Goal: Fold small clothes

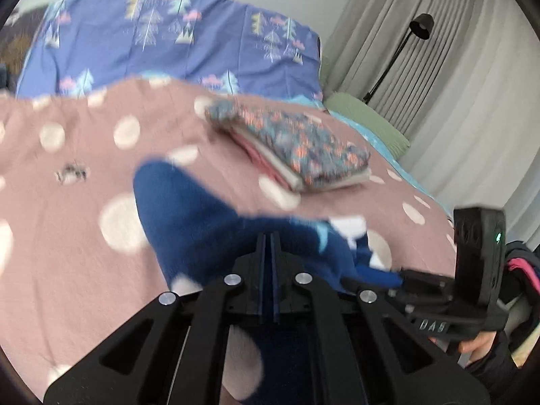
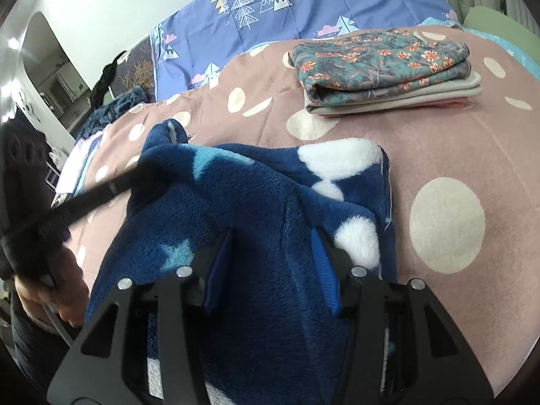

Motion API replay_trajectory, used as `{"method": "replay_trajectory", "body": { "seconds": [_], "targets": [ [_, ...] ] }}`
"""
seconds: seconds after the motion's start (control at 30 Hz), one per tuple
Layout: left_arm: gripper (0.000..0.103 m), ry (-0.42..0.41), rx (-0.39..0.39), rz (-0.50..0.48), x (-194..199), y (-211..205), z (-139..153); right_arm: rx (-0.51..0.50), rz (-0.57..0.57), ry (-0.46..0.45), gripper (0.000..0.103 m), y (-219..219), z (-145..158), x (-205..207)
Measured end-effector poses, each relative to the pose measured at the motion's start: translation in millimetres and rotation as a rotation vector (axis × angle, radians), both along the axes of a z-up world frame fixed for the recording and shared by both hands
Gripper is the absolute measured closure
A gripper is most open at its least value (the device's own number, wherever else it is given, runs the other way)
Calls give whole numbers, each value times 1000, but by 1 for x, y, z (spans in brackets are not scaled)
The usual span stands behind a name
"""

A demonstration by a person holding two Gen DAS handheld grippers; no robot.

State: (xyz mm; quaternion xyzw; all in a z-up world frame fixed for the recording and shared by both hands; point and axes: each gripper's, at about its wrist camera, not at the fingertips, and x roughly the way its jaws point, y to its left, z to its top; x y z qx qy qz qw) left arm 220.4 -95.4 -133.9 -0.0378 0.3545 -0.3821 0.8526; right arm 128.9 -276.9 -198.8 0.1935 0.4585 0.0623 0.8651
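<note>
My navy fleece garment (image 2: 243, 202), white-patched, lies bunched; left gripper (image 1: 269, 246) pinches its blurred edge, right gripper (image 2: 273, 246) gapes around a fold.

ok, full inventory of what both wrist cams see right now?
fleece garment: 1, navy with white and light-blue patches, near on the blanket, between both grippers
folded stack: 1, floral piece on top, beige and pink below, far side of blanket
blanket: 1, dusty pink, cream dots, covering the bed
sheet: 1, blue tree print, behind
pillow: 1, green, by curtain
floor lamp: 1, black
curtain: grey, right
left gripper: black, shut on fleece
right gripper: black, blue pads, open over fleece
</note>
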Motion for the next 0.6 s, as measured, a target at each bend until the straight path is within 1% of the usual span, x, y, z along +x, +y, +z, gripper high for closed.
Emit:
{"method": "replay_trajectory", "body": {
  "seconds": [0.03, 0.07, 0.1, 0.13, 0.17, 0.23, 0.27, 0.3, 0.37, 0.4, 0.43, 0.47, 0.5, 0.53, 0.57, 0.6],
  "targets": [
    [99, 0, 15, -5, 3, -3, 0, 3, 0, -3, 54, 0, 0, 0],
    [99, 4, 62, -4, 9, -9, -7, 7, 0, -6, 54, 0, 0, -1],
    [99, 11, 121, -1, 15, -15, -20, 14, -1, -8, 54, -1, 0, -1],
    [99, 10, 182, -11, 19, -23, -40, 27, -8, -3, 54, -3, -2, 1],
    [99, -17, 176, -18, 16, -24, -50, 42, -13, 5, 54, -6, -3, 2],
    [99, -2, 128, 19, 17, -20, -51, 60, -15, 4, 54, -7, -3, 0],
    [99, -7, 141, 27, 15, -21, -50, 60, -13, 0, 54, -8, -3, 0],
    [99, -46, 193, 26, 10, -25, -45, 55, -9, -4, 54, -7, -2, -1],
    [100, -103, 261, 26, -2, -29, -31, 47, 0, -22, 54, -5, 2, -4],
    [99, -110, 268, 25, -7, -28, -25, 50, 1, -31, 54, -8, 6, -8],
    [96, -114, 264, 25, -15, -24, -15, 51, -2, -38, 54, -10, 11, -13],
    [89, -118, 253, 23, -22, -20, -9, 55, -15, -50, 54, -14, 18, -23],
    [83, -131, 220, 9, -35, -12, 2, 64, -34, -63, 54, -18, 26, -34],
    [74, -153, 189, -6, -49, -5, 10, 83, -54, -80, 55, -24, 39, -55],
    [60, -185, 156, -26, -67, 2, 18, 99, -53, -93, 56, -26, 48, -70],
    [53, -212, 120, -61, -86, 7, 24, 117, -41, -117, 57, -27, 56, -84]
  ]
}}
